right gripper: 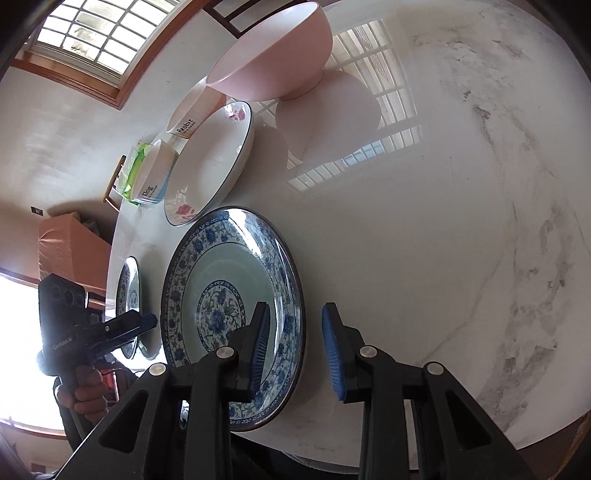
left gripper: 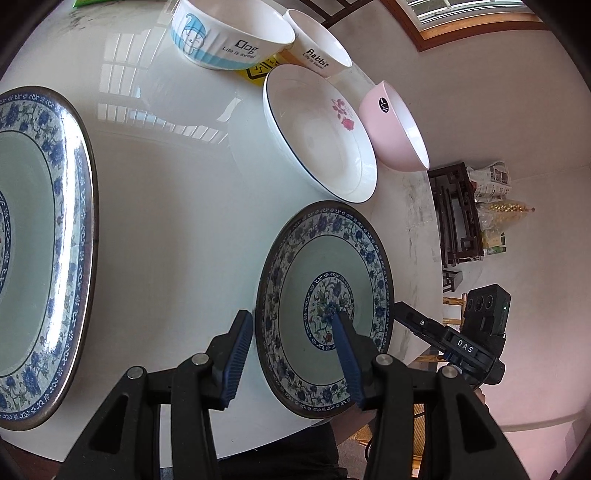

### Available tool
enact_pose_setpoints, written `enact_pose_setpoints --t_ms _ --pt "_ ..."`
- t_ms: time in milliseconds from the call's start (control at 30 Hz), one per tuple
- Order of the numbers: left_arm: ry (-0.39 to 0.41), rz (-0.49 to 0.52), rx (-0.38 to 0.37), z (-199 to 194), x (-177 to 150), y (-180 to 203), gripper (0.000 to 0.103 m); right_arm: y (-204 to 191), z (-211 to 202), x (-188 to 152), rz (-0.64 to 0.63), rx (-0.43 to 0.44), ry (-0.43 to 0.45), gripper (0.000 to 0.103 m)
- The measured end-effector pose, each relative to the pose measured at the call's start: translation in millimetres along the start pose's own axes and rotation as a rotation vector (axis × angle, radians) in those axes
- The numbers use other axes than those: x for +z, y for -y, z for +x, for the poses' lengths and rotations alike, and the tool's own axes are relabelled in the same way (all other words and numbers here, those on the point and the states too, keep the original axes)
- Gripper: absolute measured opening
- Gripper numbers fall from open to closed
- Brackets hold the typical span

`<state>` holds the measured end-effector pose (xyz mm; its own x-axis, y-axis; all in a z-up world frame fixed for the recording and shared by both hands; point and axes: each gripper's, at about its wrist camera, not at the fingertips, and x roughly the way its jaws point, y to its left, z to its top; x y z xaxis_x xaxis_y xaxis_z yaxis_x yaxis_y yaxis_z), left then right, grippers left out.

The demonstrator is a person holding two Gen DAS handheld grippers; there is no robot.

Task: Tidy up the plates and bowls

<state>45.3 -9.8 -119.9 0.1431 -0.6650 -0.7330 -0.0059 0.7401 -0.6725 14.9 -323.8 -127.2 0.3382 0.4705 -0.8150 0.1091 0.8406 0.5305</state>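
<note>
A small blue-patterned plate (left gripper: pixel 328 306) lies near the table's front edge. My left gripper (left gripper: pixel 291 332) is open, its jaws either side of that plate's left rim. My right gripper (right gripper: pixel 295 321) is open astride the plate's right rim (right gripper: pixel 232 306). A large blue-patterned plate (left gripper: pixel 40 254) lies to the left and shows small in the right wrist view (right gripper: pixel 129 291). A white rose plate (left gripper: pixel 317 133), a pink bowl (left gripper: pixel 395 129), a "Dog" bowl (left gripper: pixel 229 33) and a "Rabbit" bowl (left gripper: pixel 317 44) stand behind.
The white marble table (right gripper: pixel 443 221) stretches to the right. A dark wooden shelf (left gripper: pixel 458 218) with newspapers stands beyond the table edge. A yellow paper (left gripper: pixel 258 72) lies under the bowls. A green packet (right gripper: pixel 136 166) lies at the far end.
</note>
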Motion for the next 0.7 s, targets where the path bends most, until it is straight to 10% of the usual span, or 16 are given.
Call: enact_pose_setpoints --t_ms 700 --pt "-0.035 0.034 0.024 13 1 -6 0.035 0 17 -3 -0.014 0.016 -0.026 0.022"
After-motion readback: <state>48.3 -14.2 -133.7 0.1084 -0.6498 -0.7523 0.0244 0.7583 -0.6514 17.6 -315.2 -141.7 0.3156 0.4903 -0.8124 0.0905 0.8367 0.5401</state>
